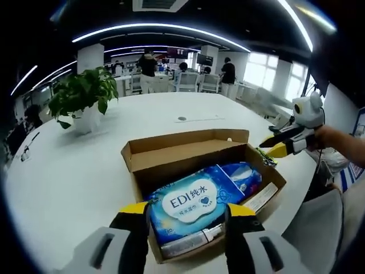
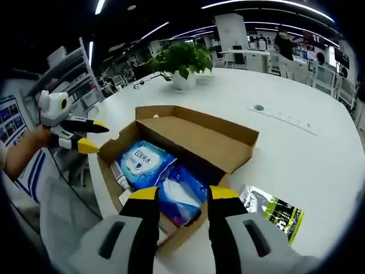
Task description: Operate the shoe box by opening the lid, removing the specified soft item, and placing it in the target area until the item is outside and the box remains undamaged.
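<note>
My left hand-held gripper (image 1: 187,220) gapes wide over the wipes pack (image 1: 191,206) in the box (image 1: 171,149); soft, slippery film, so I'd pinch its edge. My right hand-held gripper (image 2: 181,200) is wide too.

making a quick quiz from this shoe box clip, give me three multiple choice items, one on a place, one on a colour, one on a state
1. Where does the potted plant stand?
A. on the white table
B. inside the cardboard box
C. on the floor

2. What colour is the wipes pack in the cardboard box?
A. red
B. blue
C. black

3. How is the box's lid?
A. taped shut
C. torn off and lying on the table
B. open, still attached

Answers:
1 A, the plant's white pot sits on the tabletop beyond the box.
2 B, the pack is blue with a white label, seen between the left tool tips.
3 B, the lid flap stands folded back and the contents show in the right gripper view, ahead of the right tool.
</note>
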`<state>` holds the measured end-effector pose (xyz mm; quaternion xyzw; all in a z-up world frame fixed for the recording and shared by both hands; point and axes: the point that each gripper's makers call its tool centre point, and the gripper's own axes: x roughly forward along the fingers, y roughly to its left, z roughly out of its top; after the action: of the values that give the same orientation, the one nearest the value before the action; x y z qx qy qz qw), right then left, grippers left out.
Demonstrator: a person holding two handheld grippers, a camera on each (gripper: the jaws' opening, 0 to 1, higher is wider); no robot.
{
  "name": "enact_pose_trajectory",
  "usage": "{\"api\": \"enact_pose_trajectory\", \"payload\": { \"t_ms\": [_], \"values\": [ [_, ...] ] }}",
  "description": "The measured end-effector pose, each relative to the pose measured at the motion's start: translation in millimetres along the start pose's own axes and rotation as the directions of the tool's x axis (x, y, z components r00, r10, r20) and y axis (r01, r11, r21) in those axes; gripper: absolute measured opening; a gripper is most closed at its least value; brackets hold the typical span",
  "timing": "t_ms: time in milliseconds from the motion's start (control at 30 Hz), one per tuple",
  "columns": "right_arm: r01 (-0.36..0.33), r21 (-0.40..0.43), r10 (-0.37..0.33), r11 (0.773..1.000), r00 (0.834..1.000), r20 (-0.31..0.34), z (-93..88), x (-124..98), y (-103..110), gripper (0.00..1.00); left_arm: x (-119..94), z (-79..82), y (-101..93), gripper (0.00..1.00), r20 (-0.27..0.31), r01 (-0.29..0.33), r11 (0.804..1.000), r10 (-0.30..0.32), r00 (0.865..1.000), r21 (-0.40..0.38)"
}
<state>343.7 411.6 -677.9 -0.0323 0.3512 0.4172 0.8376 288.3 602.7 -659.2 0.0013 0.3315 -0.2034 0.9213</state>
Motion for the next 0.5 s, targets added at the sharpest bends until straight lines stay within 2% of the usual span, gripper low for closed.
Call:
{"api": "enact_pose_trajectory", "payload": {
  "t_ms": [500],
  "values": [
    [-0.067,-0.063,0.063,0.996,0.996,-0.07,-6.1,52,26,0.29,-5,-2.2,-0.7,0.64,0.028,0.013,1.0,-0.013,1.0,0.008]
  ]
}}
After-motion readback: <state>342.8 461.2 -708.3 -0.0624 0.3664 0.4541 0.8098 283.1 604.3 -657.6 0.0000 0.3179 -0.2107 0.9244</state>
